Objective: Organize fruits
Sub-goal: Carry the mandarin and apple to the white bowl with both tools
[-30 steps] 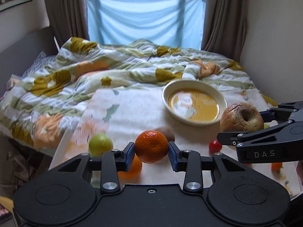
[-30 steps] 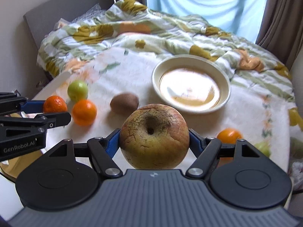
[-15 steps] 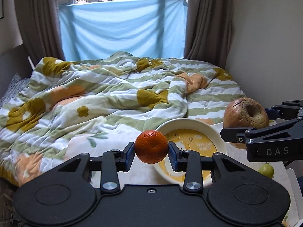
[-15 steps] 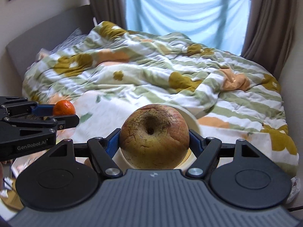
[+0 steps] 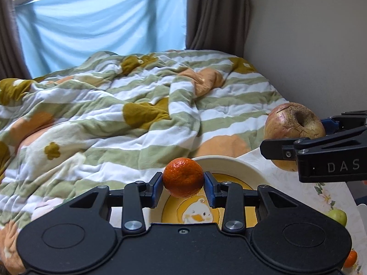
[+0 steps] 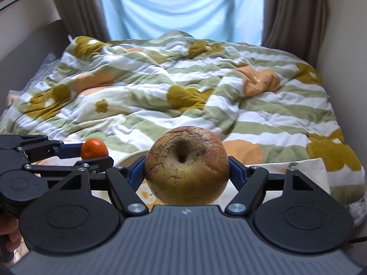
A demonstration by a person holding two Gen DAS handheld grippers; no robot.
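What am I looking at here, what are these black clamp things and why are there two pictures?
These are two hand-held grippers, each with a camera looking out along its fingers, so each picture is one gripper's own view. The left gripper is shut on a small orange; the right gripper is shut on a wrinkled apple. Each also shows up at the edge of the other's picture. Below them is a cream plate with a duck picture, on a floral-covered table beside a bed with a striped quilt. A green fruit lies on the table.
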